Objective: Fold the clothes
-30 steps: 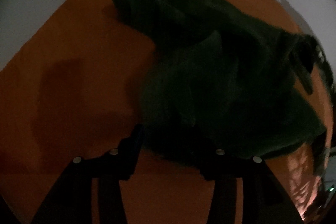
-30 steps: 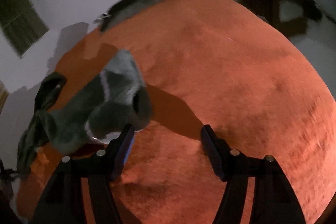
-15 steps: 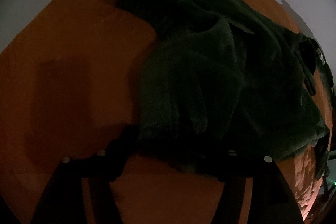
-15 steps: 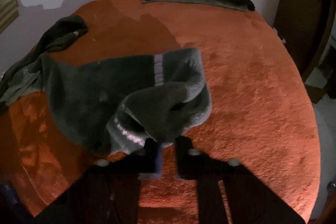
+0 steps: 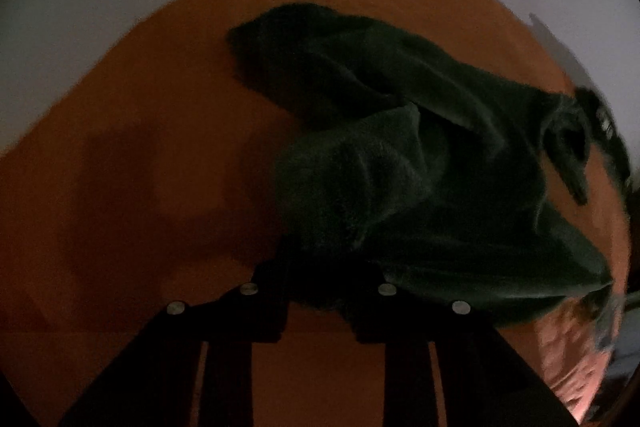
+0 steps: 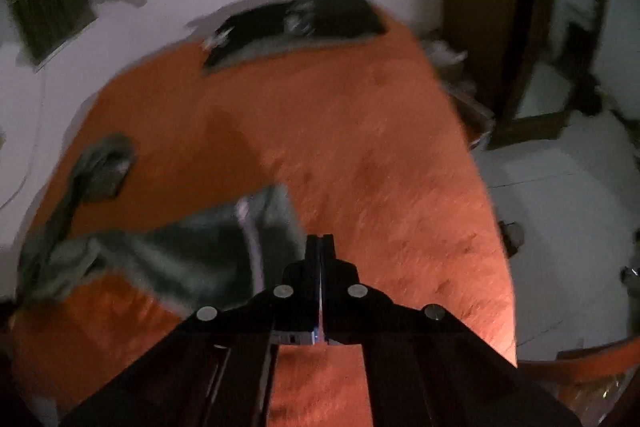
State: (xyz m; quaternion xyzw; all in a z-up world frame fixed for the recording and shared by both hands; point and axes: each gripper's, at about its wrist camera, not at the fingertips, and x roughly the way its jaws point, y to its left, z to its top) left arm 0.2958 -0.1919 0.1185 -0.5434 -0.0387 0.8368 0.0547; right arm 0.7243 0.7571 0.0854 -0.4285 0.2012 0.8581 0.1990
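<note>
in the left wrist view, the left gripper (image 5: 328, 279) is seen at the bottom of the frame with its jaws closing; a dark fold of the green fleece garment (image 5: 420, 163) lies between the two fingers, though the gloom there hides whether the pads are pressing on it. from the fingers the garment is stretched up and away, its long axis running from the near right toward a blunt end at the far left, with a crumpled strap-like part trailing off at the right edge, cut by the rim of the lens. the garment rests on the orange bedspread (image 5: 140, 167), which is bare and shadowed to the left of the cloth. beyond it the far edge of the spread meets a pale wall (image 5: 80, 7).

in the right wrist view, the right gripper (image 6: 320, 247) is seen with its fingers drawn together, only a thin slit left between them. the garment (image 6: 192, 251) hangs just left of the fingertips, a pale stripe showing near them; whether an edge is pinched cannot be told, as the picture is smeared with blur. its length is drawn out toward the left, ending in a bunched part at the bed's edge. open orange spread (image 6: 380, 167) lies ahead and to the right. farther off, a dark folded garment (image 6: 296, 27) lies at the far edge against the wall, and a wooden door frame (image 6: 532, 67) and pale floor (image 6: 560, 207) are seen to the right.
</note>
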